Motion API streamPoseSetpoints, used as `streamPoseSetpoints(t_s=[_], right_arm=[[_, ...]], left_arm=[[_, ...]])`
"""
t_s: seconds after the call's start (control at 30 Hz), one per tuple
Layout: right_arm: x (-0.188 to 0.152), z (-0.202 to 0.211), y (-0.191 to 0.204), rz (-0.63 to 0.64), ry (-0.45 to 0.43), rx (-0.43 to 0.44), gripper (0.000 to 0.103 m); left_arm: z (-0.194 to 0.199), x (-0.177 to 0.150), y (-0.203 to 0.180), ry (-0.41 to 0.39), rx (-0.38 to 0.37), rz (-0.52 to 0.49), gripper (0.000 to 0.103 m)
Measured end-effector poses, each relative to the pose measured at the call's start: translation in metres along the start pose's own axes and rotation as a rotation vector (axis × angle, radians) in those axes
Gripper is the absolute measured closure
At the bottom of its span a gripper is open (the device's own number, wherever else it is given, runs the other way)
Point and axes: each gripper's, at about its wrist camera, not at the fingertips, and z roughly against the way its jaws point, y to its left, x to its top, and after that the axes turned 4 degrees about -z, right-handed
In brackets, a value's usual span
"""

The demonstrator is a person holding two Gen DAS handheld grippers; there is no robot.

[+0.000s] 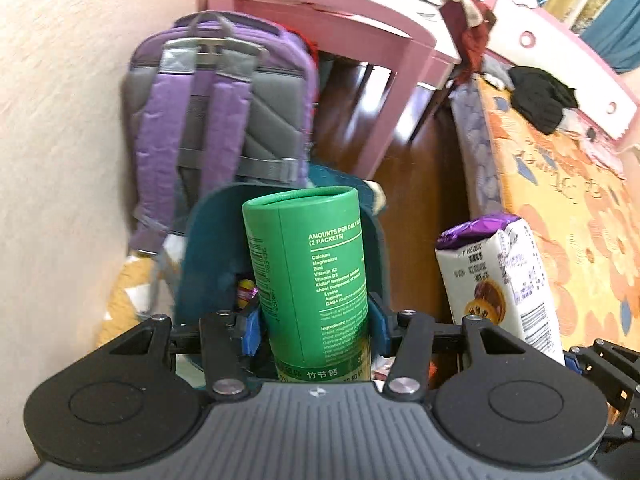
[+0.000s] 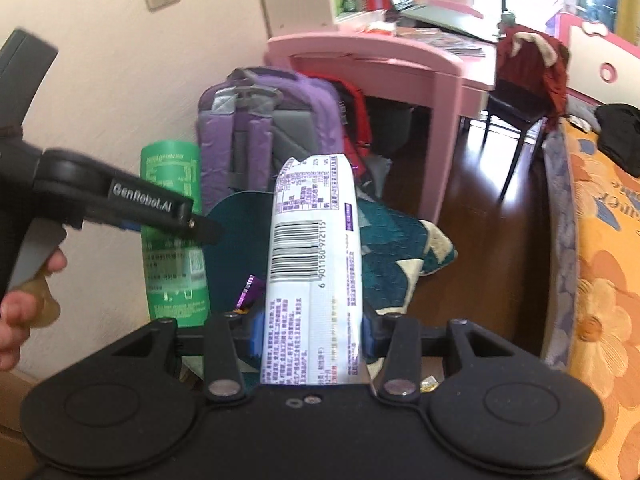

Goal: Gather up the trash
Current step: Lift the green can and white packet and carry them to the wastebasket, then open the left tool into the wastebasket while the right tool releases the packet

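Note:
My left gripper (image 1: 316, 326) is shut on a green cardboard tube (image 1: 310, 276) with white print, held upright over a dark teal bin (image 1: 200, 264) with its lid raised. The tube also shows in the right wrist view (image 2: 174, 240), with the left gripper (image 2: 200, 228) across it. My right gripper (image 2: 312, 332) is shut on a white and purple snack packet (image 2: 316, 264) with a barcode, held upright. That packet shows at the right of the left wrist view (image 1: 500, 280). A wrapper (image 1: 246, 292) lies inside the bin.
A purple and grey backpack (image 1: 216, 120) leans on the wall behind the bin. A pink desk (image 1: 328, 12) stands beyond it. A bed with an orange flowered cover (image 1: 568, 208) runs along the right. A teal cloth (image 2: 396, 240) lies on the dark wood floor (image 1: 424, 200).

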Motion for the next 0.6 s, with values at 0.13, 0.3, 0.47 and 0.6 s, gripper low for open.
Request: streamPoseSetpoints(t_s=[0.13, 0.3, 0.47, 0.6], right_arm=[[0.017, -0.037, 0.026, 0.032, 0.031, -0.007, 0.061], [0.033, -0.087, 0.050, 0.068, 0.102, -0.047, 0.061], [0.035, -0.133, 0.068, 0.134, 0.164, -0.085, 0.061], [0.033, -0.160, 0.070, 0.142, 0.202, -0.098, 0.061]], left_arm=[[-0.024, 0.011, 0.030, 0.042, 0.035, -0.001, 0.052], [-0.063, 0.024, 0.054, 0.123, 0.065, -0.032, 0.052], [-0.101, 0.028, 0.062, 0.203, 0.072, -0.073, 0.052], [-0.126, 0.028, 0.062, 0.247, 0.068, -0.105, 0.052]])
